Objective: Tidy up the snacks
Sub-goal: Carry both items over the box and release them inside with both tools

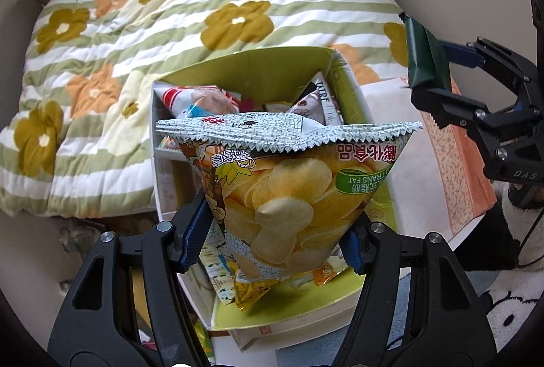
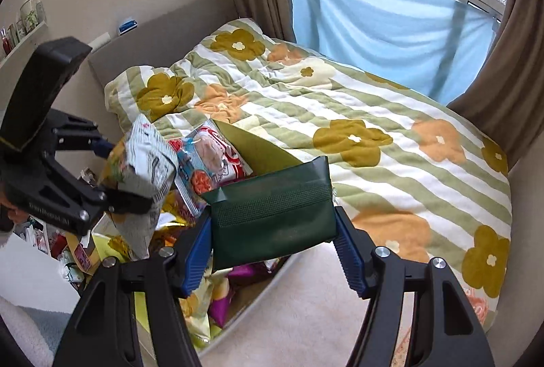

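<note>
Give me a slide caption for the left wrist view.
Left gripper holds a chip bag over the snack box.

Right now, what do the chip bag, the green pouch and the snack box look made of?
Chip bag: glossy printed plastic film, going by its crinkles and zigzag-cut seal. Green pouch: matte dark film or foil, with a textured sealed band; unclear which. Box: likely coated cardboard, with stiff flat walls and folded corners.

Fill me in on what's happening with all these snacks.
A person is sorting snacks with two handheld grippers beside a bed. The left gripper is clamped on a potato chip bag, held above an open green-lined box already holding other snack packets. The right gripper grips a dark green packet, held up near the same box.
</note>
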